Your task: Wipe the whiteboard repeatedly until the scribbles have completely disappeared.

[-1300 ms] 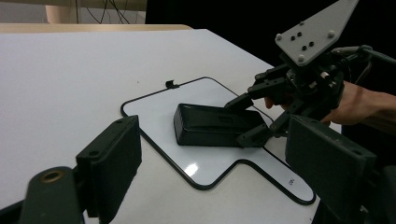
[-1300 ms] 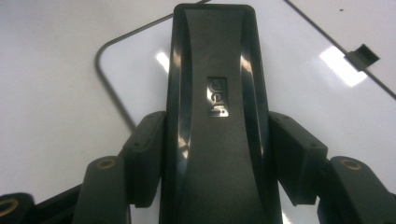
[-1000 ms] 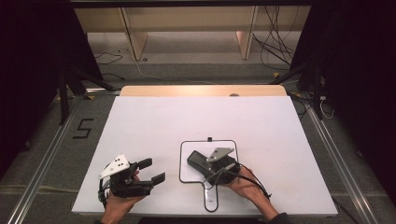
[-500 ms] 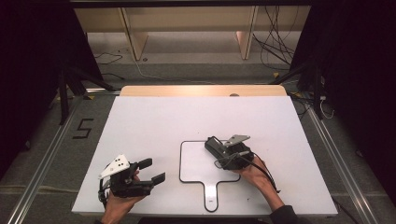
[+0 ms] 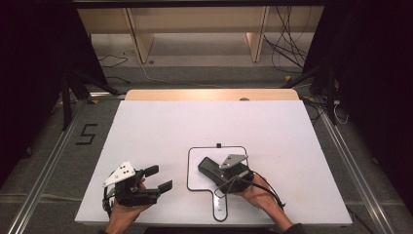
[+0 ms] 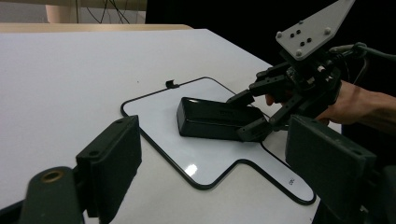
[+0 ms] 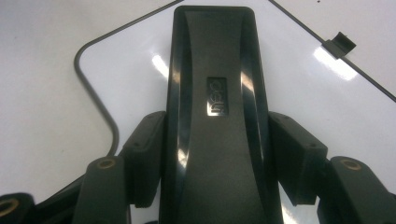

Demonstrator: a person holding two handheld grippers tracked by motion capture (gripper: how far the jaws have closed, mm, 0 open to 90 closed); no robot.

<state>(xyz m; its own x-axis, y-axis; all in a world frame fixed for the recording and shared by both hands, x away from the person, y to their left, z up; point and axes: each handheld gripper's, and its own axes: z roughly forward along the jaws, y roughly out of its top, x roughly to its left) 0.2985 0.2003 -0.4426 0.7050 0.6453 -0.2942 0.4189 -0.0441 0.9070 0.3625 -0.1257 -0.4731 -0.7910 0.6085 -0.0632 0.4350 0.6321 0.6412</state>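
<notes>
A: Left side?

B: Left gripper (image 5: 155,178) sits near the front left of the white table (image 5: 160,126), jaws wide apart, nothing between them. A hand holds it from below.

A: Middle?

B: Small whiteboard (image 5: 195,175) with a black rim and a handle, flat on the table.

A: And the eraser?

B: Black eraser (image 5: 210,166) lies on the whiteboard, touching it, towards its right half. Right gripper (image 5: 229,179) has its jaws clamped on the eraser's two long sides; the right gripper view shows both pads pressed against it (image 7: 215,116).
</notes>
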